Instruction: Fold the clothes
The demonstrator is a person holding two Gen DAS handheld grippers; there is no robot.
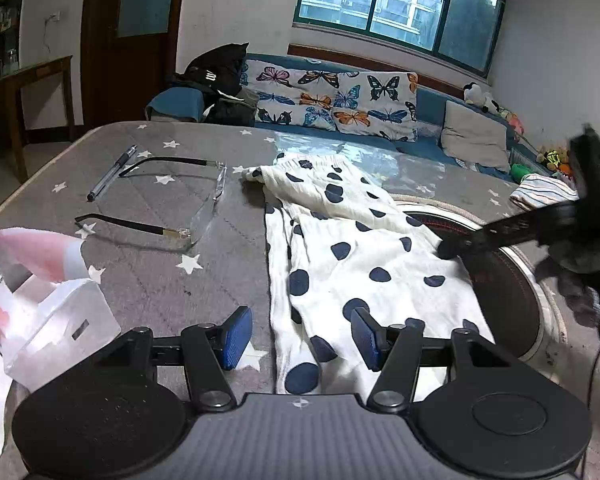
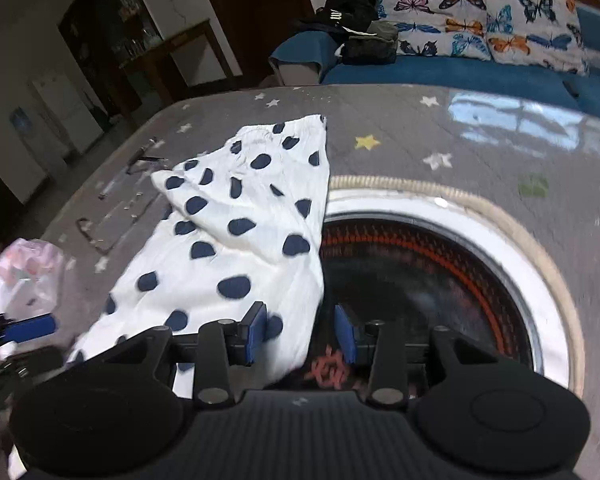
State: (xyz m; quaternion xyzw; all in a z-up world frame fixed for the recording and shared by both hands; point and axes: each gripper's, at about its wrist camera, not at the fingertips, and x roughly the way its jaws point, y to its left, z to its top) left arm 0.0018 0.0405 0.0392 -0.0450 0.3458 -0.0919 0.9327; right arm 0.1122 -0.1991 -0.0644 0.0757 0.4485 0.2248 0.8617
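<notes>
Already Half-Folded, Both Grippers Free

Now the white polka-dot cotton garment (image 1: 340, 248) lies doubled at the middle of the grey star-printed surface (image 1: 148, 280), its right edge overhanging a round black inset ringed in white (image 2: 440, 280), likely parked for another fold. The left gripper (image 1: 302, 338) hovers at the hem at 6 o'clock, fingers apart and empty. The right gripper (image 2: 300, 332) straddles the 3 o'clock edge, fingers apart, not pinching. Clear rimless glasses (image 1: 180, 204) and a pen (image 1: 112, 172) sit at 10 o'clock; a butterfly-cushioned blue sofa (image 1: 340, 100) and a window (image 1: 400, 4) lie beyond.
</notes>
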